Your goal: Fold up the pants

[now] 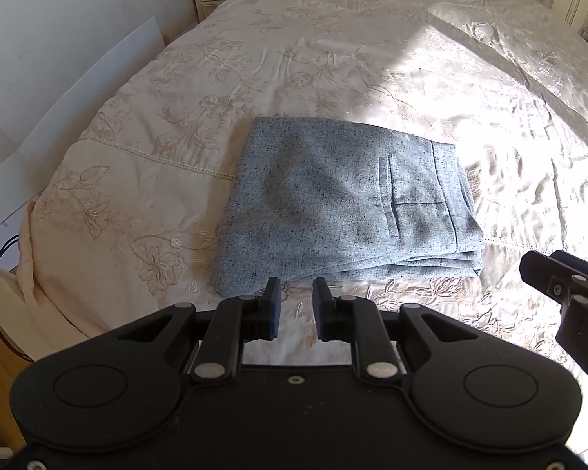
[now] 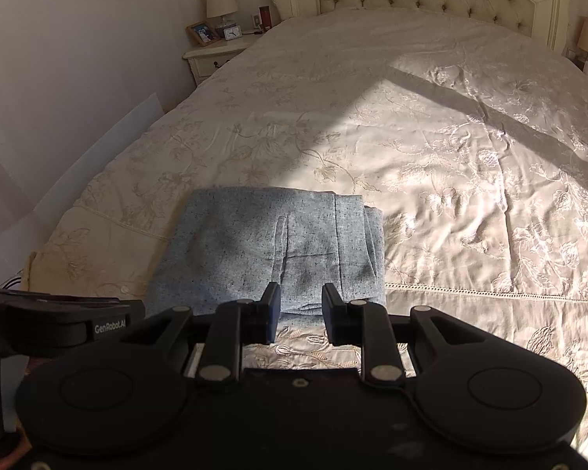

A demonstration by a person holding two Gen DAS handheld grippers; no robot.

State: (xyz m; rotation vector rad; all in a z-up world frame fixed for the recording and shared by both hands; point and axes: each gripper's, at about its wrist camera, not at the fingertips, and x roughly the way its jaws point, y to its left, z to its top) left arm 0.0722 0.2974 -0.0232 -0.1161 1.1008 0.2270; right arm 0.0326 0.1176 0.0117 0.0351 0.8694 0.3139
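Pants (image 1: 345, 199) lie folded into a compact grey stack on the bedspread (image 1: 145, 180), near the foot edge of the bed. In the left wrist view the stack sits at 12 o'clock from the left gripper (image 1: 296, 297), just beyond the tips, w/ bare bedspread showing between the jaws. Jaws part-open, nothing between them. Stack's long axis runs approx 9-to-3 across that view; waistband and layered edges at the 3 o'clock end.

Right gripper (image 2: 301, 301): pants (image 2: 270, 250) again at 12, maybe a touch toward 11. Tips overlap the near edge in the picture, but can't tell if they touch the cloth. Jaws part-open, empty. Both tools tilt down toward the bed, side by side; neither looks clearly nearer.

Judgement: folding looks done or nearly so. Any next move would prob be a final tidy or a retreat.
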